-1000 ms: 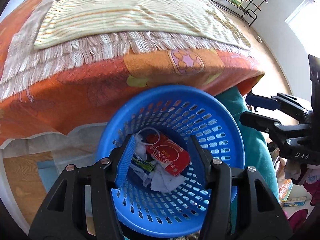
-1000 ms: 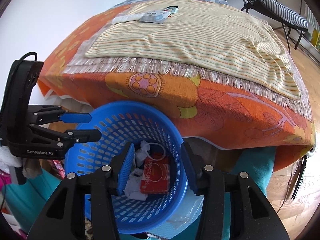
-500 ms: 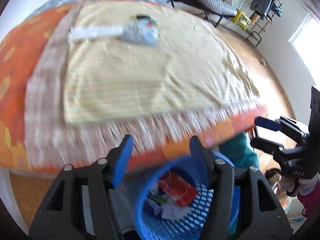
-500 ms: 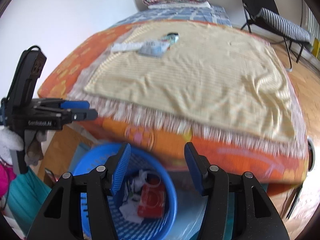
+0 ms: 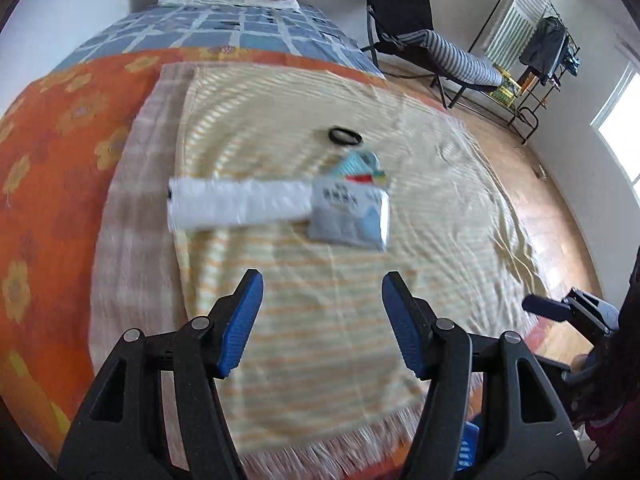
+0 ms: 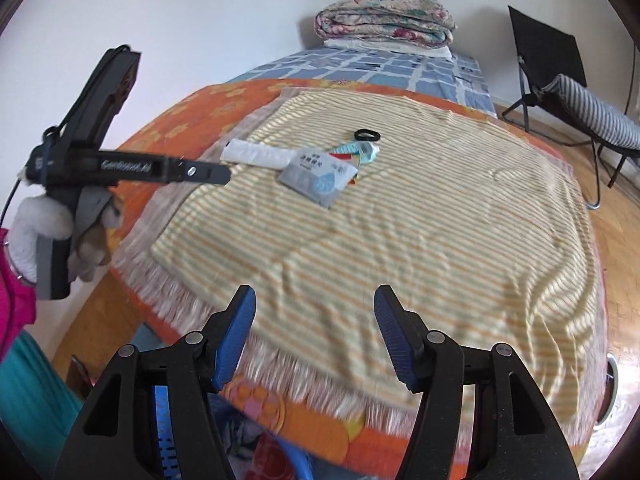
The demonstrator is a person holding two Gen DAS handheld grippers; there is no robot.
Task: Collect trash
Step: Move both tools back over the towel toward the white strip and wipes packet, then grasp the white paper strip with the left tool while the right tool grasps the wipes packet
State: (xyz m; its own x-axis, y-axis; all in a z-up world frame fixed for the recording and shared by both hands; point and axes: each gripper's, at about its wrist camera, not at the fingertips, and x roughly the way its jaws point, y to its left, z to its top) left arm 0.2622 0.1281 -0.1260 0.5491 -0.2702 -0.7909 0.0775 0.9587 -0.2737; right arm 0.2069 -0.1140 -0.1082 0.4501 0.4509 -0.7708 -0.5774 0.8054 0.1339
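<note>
**Desk:** Grippers over a bed; what has changed in the last second?

**Photographer:** Both have swung up from the blue basket [image 6: 166, 446] at the foot of the bed. A second ago each camera looked straight down into it, at a red packet and crumpled white scraps. Now only a sliver of its rim shows at the bottom of each view, and the frame is filled by the striped throw [image 5: 340, 300] on the bed.

**Desk:** Are they carrying anything?

**Photographer:** No. The left gripper [image 5: 322, 322] has its jaws spread wide with nothing between them, and the right gripper [image 6: 314, 332] is the same, open and empty.

**Desk:** So where is the remaining trash?

**Photographer:** Mid-throw, ahead of both. A long white wrapper [image 5: 240, 203] lies crosswise, its end touching a grey-blue pouch [image 5: 350, 218]. A colourful wrapper [image 6: 356, 152] pokes out from behind the pouch, and a black ring [image 5: 345, 136] sits just beyond. The left view is motion-blurred, so the print is unreadable.

**Desk:** Meaning for the job?

**Photographer:** My reading: one load is in the basket and the next pickup is starting. The left gripper points almost squarely at the pouch and looks the likelier to reach first
</note>
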